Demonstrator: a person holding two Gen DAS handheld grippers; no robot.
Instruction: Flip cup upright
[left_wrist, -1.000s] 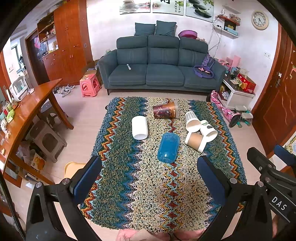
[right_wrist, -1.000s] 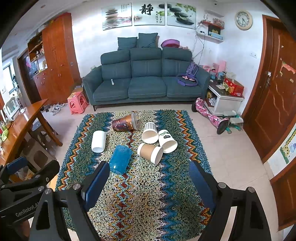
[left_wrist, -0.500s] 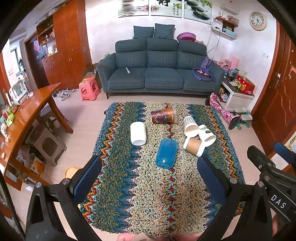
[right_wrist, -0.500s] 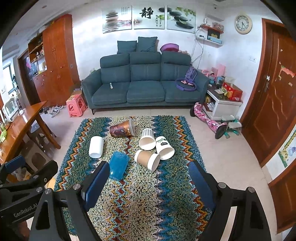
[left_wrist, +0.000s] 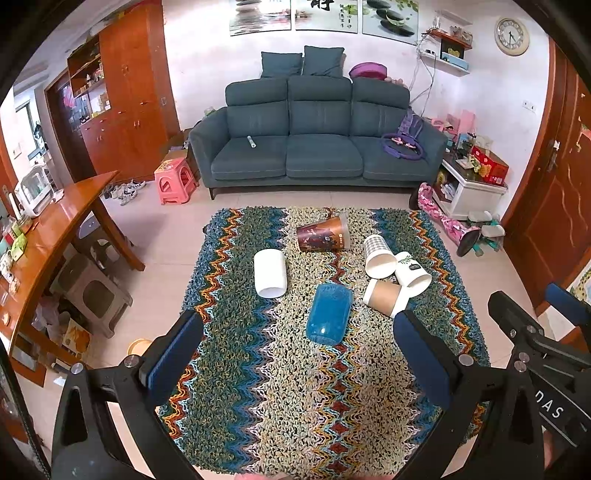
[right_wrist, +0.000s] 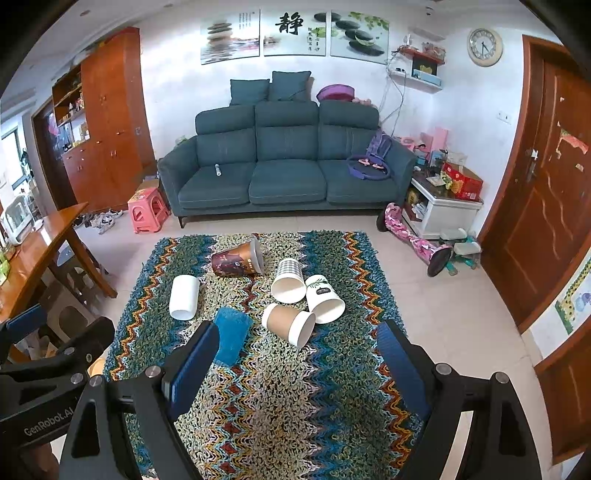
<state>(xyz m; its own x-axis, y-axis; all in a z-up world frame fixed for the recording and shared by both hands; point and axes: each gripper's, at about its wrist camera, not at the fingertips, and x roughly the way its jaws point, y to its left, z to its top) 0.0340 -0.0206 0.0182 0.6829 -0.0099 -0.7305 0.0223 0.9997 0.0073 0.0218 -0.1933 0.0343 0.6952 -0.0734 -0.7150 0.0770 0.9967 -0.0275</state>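
Observation:
Several cups lie on their sides on a zigzag rug (left_wrist: 280, 391) (right_wrist: 280, 406): a white cup (left_wrist: 270, 272) (right_wrist: 184, 296), a blue cup (left_wrist: 328, 314) (right_wrist: 232, 336), a dark printed cup (left_wrist: 322, 234) (right_wrist: 238, 257), a checked paper cup (left_wrist: 377, 251) (right_wrist: 289, 280), a white leaf-print cup (left_wrist: 412, 268) (right_wrist: 324, 298) and a brown-sleeved cup (left_wrist: 386, 297) (right_wrist: 290, 324). My left gripper (left_wrist: 295, 332) hangs open high above the rug, nearest the blue cup. My right gripper (right_wrist: 299, 341) is open too, above the brown-sleeved cup. Neither holds anything.
A teal sofa (left_wrist: 317, 147) stands behind the rug. A wooden table (left_wrist: 48, 236) with grey stools under it is at the left, a pink stool (left_wrist: 173, 181) near the sofa, a white cabinet (left_wrist: 472, 188) and a pink hoverboard (left_wrist: 447, 225) at the right.
Both grippers have risen and drawn back, so the rug and cups appear smaller and lower in view. The cups have not moved. Both grippers stay open.

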